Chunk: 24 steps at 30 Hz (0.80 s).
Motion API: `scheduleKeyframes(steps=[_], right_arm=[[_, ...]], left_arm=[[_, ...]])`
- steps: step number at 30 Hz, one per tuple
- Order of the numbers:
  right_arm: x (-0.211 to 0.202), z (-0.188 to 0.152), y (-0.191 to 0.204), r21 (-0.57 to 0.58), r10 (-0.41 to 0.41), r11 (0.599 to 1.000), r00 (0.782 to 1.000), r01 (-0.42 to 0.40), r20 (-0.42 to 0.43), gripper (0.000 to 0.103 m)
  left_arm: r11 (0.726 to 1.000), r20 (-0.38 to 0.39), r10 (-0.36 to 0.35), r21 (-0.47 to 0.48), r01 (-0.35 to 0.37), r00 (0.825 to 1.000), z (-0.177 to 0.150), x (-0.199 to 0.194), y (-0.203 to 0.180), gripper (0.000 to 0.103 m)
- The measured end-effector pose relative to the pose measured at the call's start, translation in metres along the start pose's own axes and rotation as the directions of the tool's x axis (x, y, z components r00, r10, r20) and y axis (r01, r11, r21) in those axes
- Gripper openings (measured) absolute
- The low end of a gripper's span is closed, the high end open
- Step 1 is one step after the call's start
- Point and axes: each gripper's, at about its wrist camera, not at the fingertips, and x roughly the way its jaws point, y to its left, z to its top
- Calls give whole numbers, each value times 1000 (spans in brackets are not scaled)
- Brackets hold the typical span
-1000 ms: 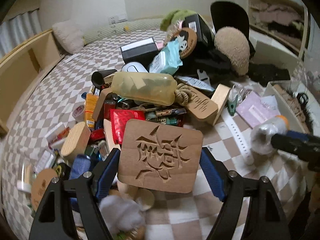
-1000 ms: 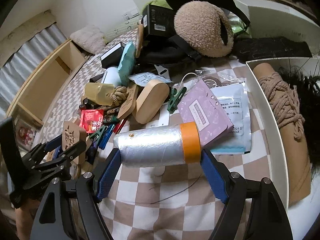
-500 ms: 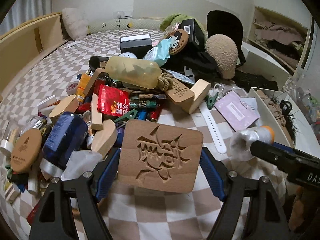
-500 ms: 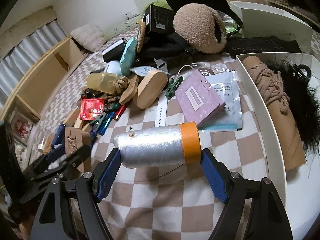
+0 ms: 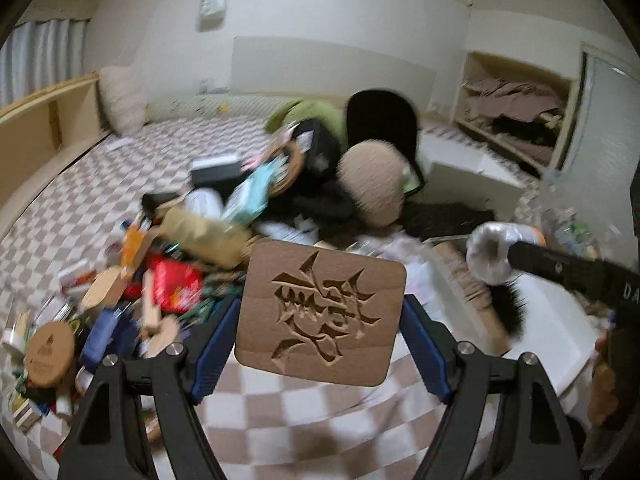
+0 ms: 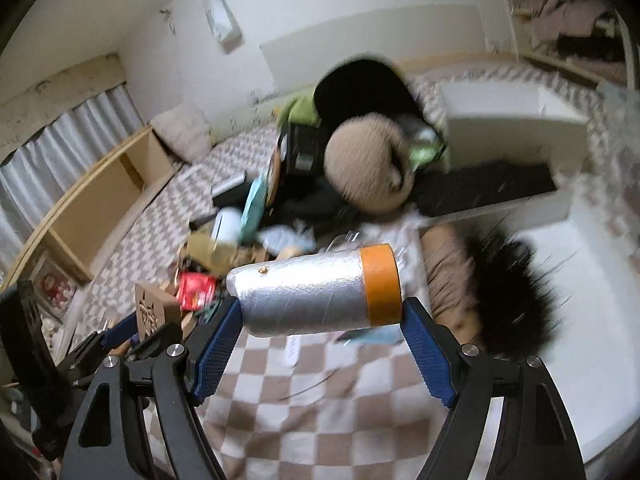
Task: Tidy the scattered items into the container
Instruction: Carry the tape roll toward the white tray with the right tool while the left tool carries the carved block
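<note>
Left jaws (image 5: 320,332): closed on the carved wooden plaque (image 5: 322,314), which spans the full gap between both blue pads and is carried clear of the bed. Right jaws (image 6: 322,324): closed on the silver-wrapped roll (image 6: 316,292), gripped end to end, its orange band at the 3 o'clock end.

Change over the last second: both grippers have risen and swung toward the white container (image 6: 580,280). In the right wrist view the container previously occupied only the 3 o'clock edge; it now fills the 2 to 4 o'clock sector, and the roll sits close to its near rim. In the left wrist view the pile (image 5: 160,280) has moved from directly ahead to 9 o'clock, and the container (image 5: 552,320) appears at 3 o'clock. Both current views are motion-blurred, consistent with a fast transfer.

Container contents: a rope-wrapped tan bundle (image 6: 448,272) and a black furry item (image 6: 516,300). Most loose items remain heaped on the checkered bed (image 6: 320,412).

Assessment: two items are in transit for placement; neither is yet over the container. Much of the tidying remains.
</note>
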Motion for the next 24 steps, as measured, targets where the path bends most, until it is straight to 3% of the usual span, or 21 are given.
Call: scheduleKeyframes(steps=[8, 15, 19, 24], right_arm=[[-63, 55, -40, -13, -53, 998, 992, 55, 117, 81], [-97, 83, -84, -5, -139, 990, 976, 142, 170, 81], [-91, 89, -113, 25, -169, 986, 975, 167, 141, 81], [-64, 91, -145, 47, -193, 981, 979, 190, 70, 81]], left_arm=[[988, 58, -147, 58, 144, 987, 39, -5, -69, 79], [956, 40, -265, 139, 257, 963, 53, 10, -146, 79], [931, -21, -316, 185, 314, 948, 46, 30, -185, 79], [908, -155, -341, 201, 368, 927, 27, 62, -219, 79]])
